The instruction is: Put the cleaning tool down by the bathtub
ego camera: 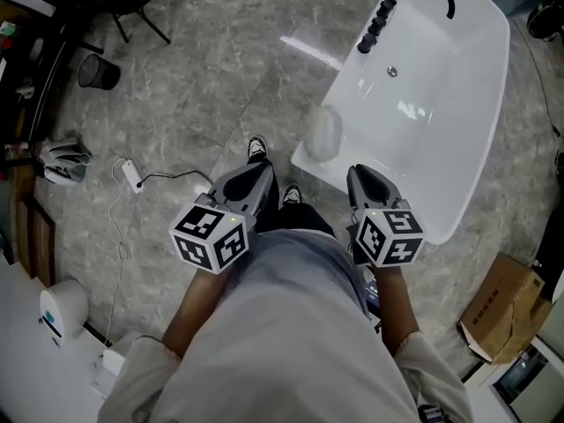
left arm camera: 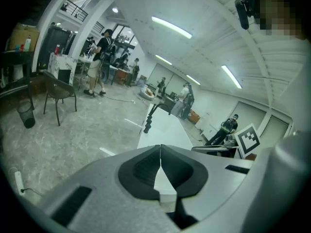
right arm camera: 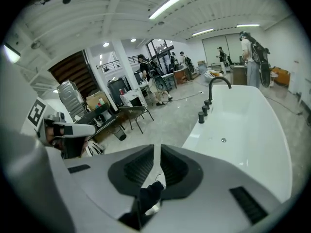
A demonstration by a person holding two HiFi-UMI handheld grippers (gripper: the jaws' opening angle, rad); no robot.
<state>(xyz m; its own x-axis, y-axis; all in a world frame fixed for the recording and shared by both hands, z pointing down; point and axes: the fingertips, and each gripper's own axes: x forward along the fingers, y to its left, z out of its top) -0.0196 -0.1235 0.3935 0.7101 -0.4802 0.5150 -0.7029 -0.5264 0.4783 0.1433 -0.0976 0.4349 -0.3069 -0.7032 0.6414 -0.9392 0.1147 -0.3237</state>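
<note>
1. Grey marbled floor [ego camera: 194, 86] fills the room. A white bathtub [ego camera: 471, 161] stands at the far right, with a black faucet [ego camera: 381, 16] on its far left rim.
2. What looks like the cleaning tool [ego camera: 323, 133], a pale rounded thing too blurred to make out in detail, sits low against the tub's near left corner. It is apart from both grippers.
3. The left gripper [ego camera: 257, 167] is held in front of the person's body, pointing forward and down. In the left gripper view its jaws meet at the tips, with nothing between them.
4. The right gripper [ego camera: 361, 173] hangs beside it, close to the tub's near end and tilted down. In the right gripper view its jaws stand only a narrow slit apart. They hold nothing, and only floor and the person's dark leg show through the gap.
5. The person's two shoes [ego camera: 256, 148] stand on the floor between the grippers, just left of the tub.
6. A black waste bin [ego camera: 97, 70] stands at the far left. A white power strip [ego camera: 132, 174] with its cable lies left of the person, and a cardboard box [ego camera: 502, 307] sits at the near right.
7. Both gripper views show other people standing far back in the room, among desks and chairs.
</note>
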